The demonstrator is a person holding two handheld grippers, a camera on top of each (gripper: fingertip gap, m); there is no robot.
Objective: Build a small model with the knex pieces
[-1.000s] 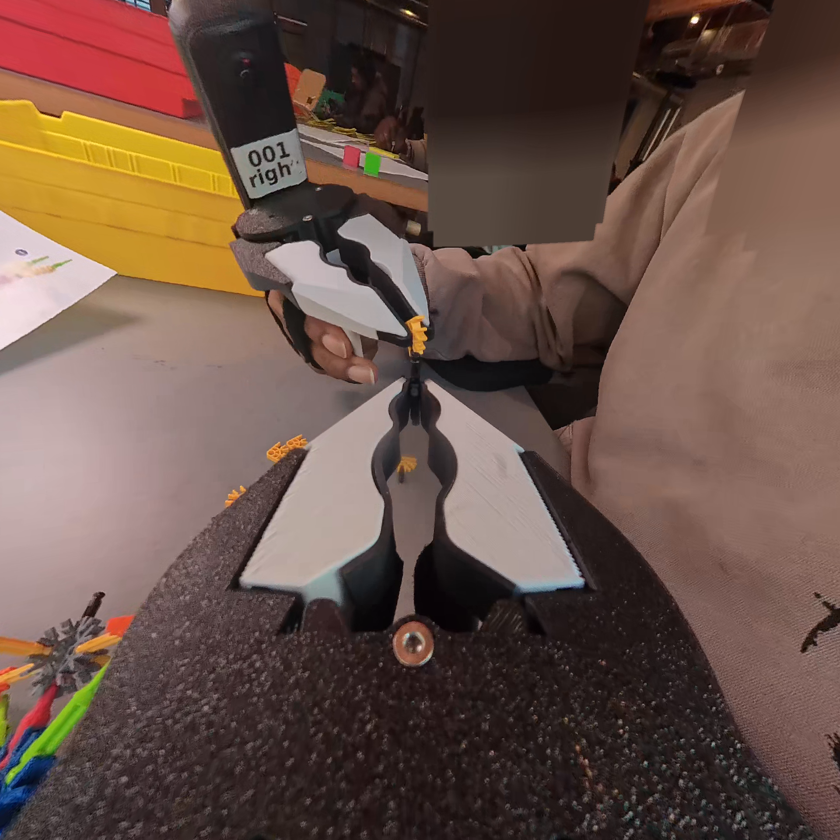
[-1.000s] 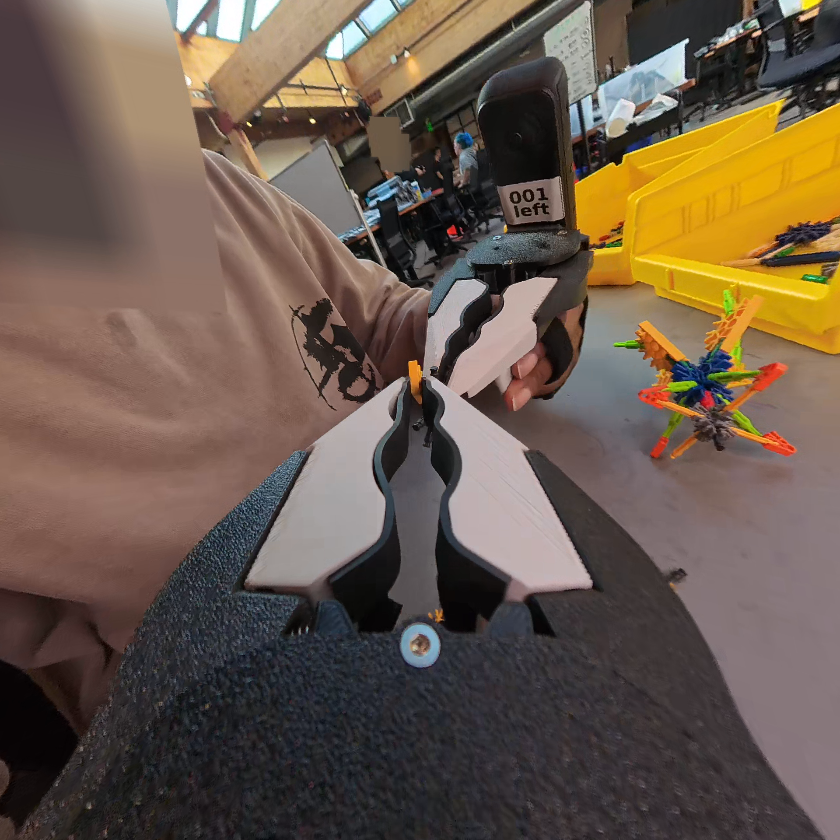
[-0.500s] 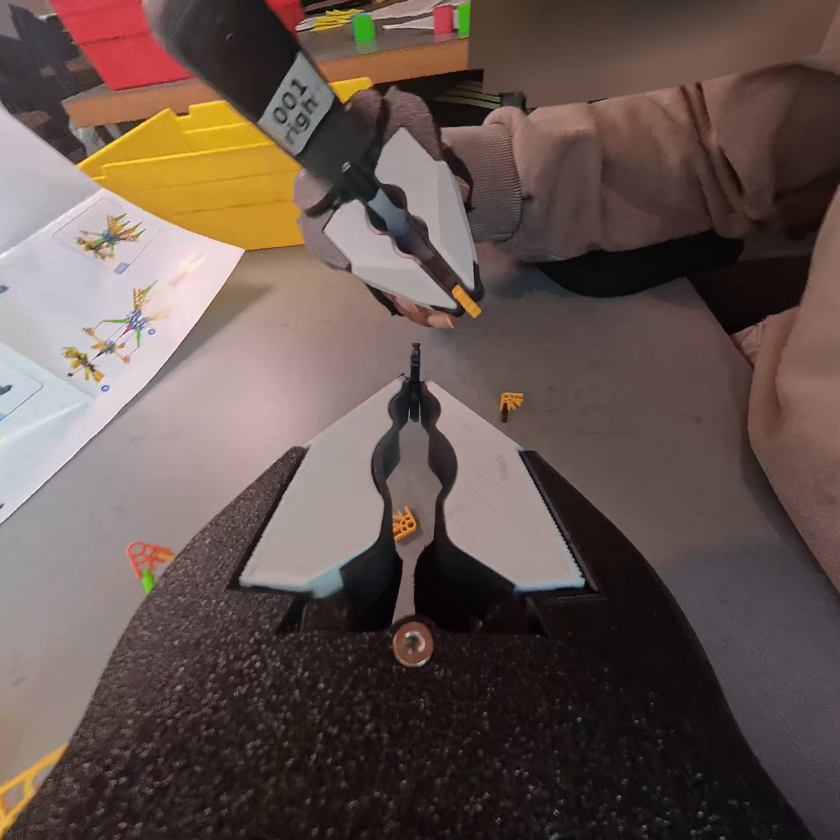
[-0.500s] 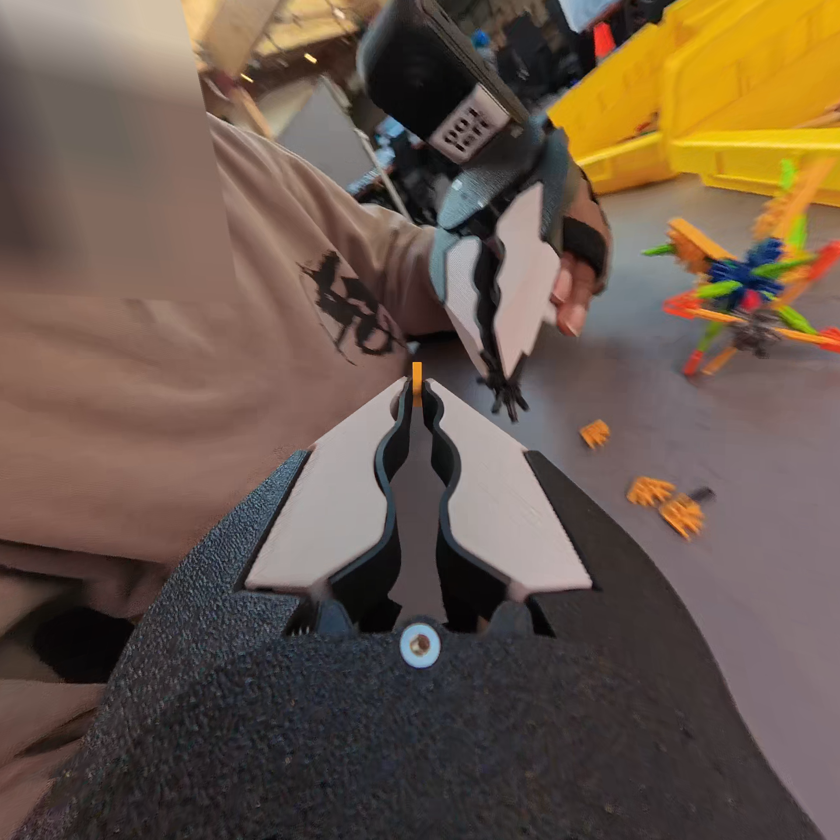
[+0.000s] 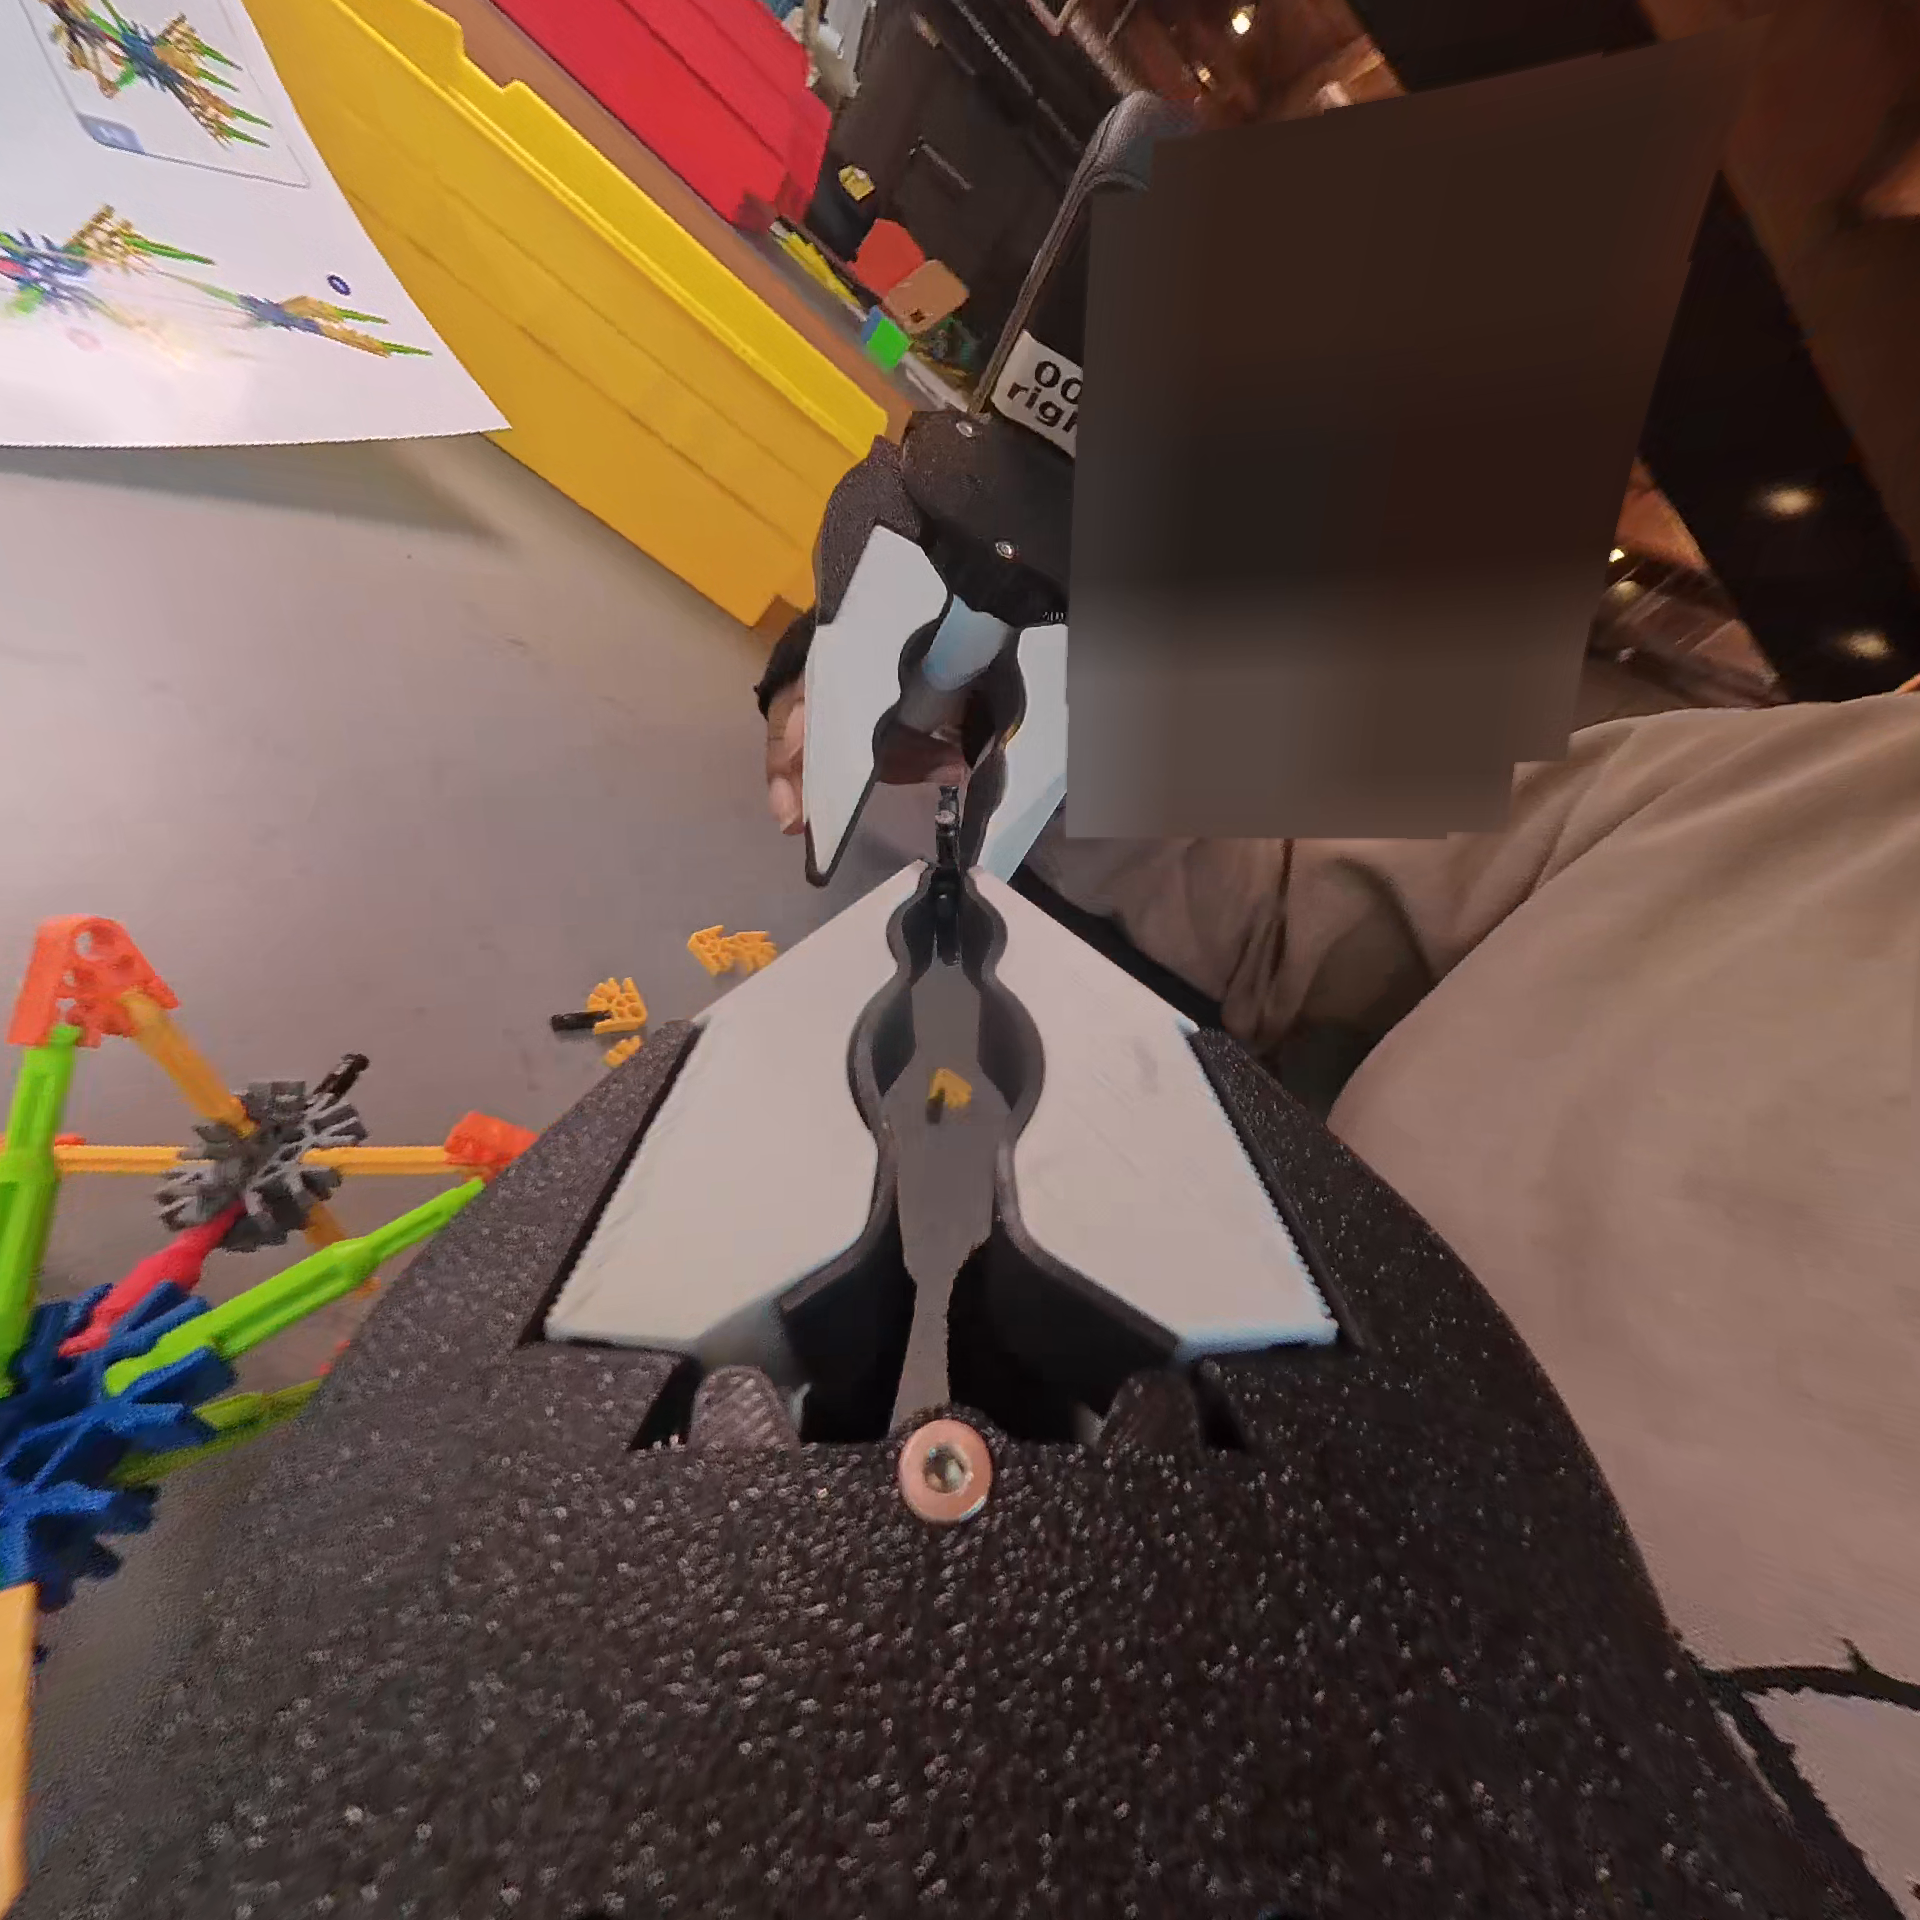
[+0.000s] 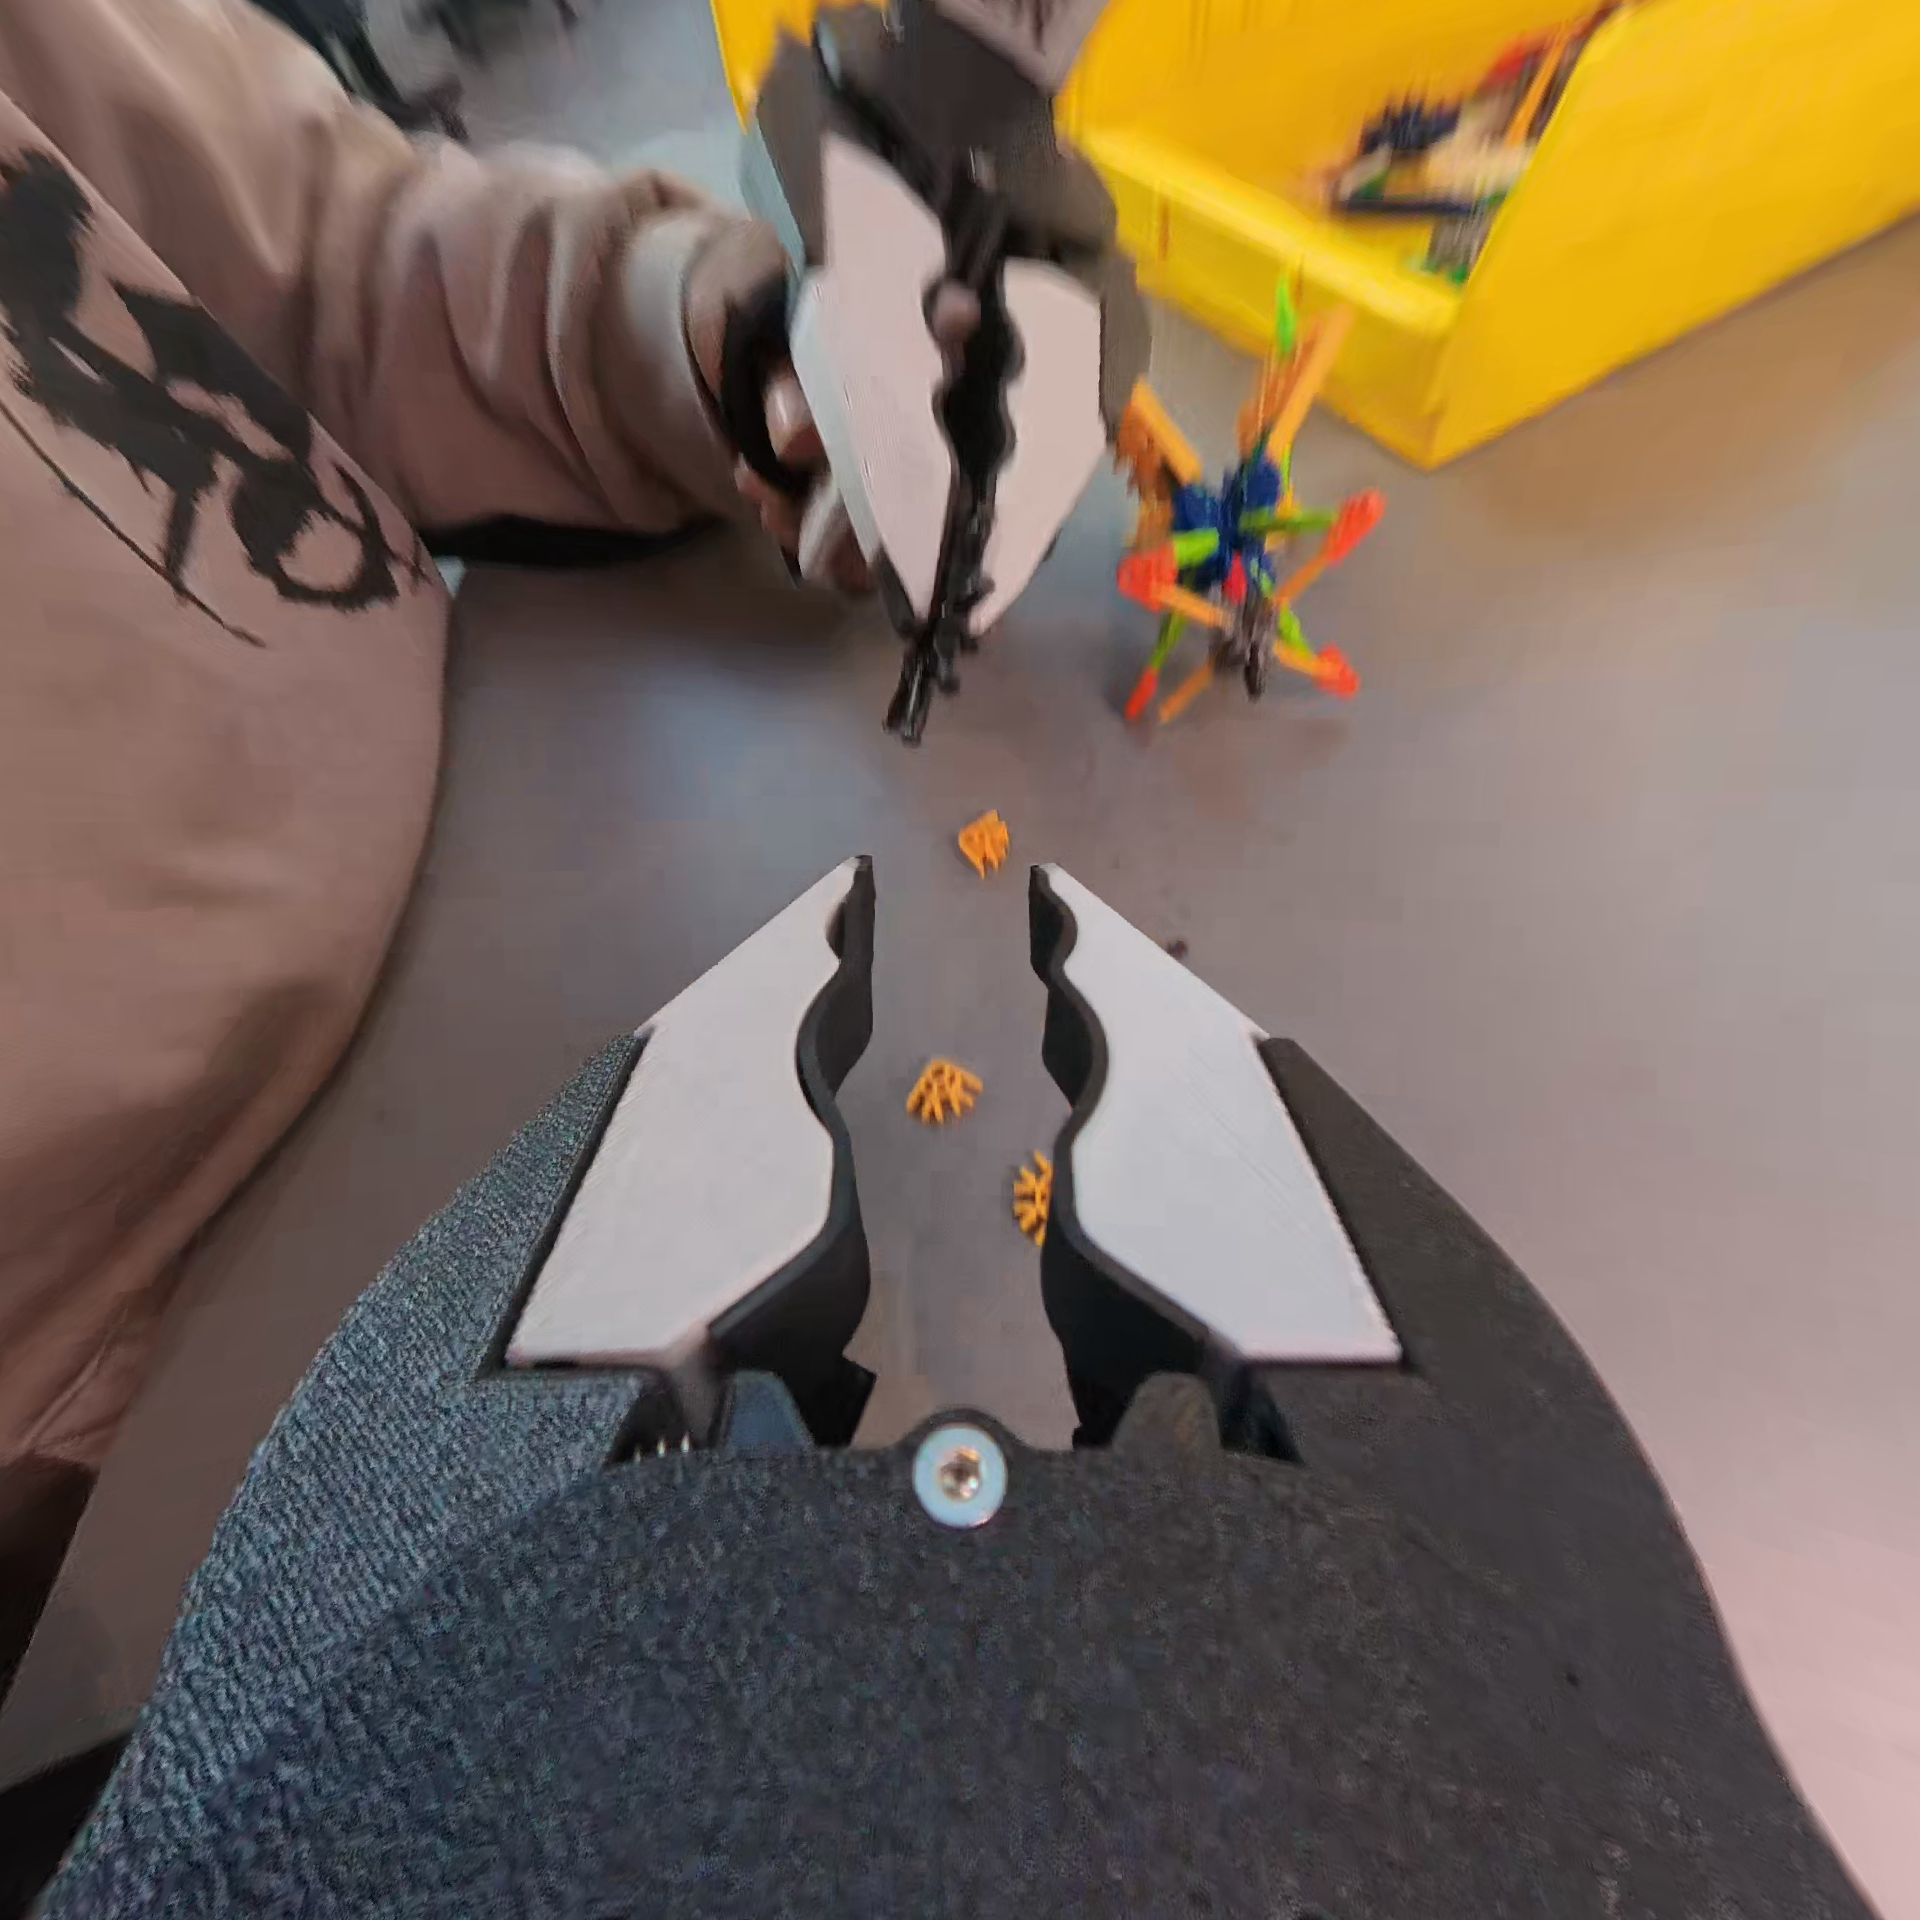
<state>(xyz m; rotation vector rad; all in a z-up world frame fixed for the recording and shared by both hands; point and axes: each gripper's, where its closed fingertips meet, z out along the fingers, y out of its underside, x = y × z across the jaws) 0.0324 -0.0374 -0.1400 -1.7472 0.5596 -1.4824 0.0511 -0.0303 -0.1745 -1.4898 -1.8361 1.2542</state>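
Black and thin, a small rod piece sits pinched at the tips of our left gripper, jaws clenched on it. In the left wrist view it points toward 12 o'clock, its far end just at the parted fingers of the right gripper. At 9 o'clock stands a coloured rod-and-connector model; loose orange connectors lie at 10 o'clock beside our fingers. A printed instruction sheet lies at 11 o'clock, with yellow bins beyond it.

Right wrist view, blurred by motion: our right gripper is released, jaws apart, holding nothing. One orange connector lies just past its tips at 12 o'clock; another lies on the table between the fingers, and a third is at the right finger's inner edge. The left gripper hangs at 12 o'clock with the black piece jutting from its tips.

We judge the rod's hold slim: gripped by the tips only, it could twist or slip if knocked against the other gripper. The small connectors look easy to scatter if a finger nudges them.

The surface is a smooth grey table. The room beyond is dim, with red bins on a shelf behind.
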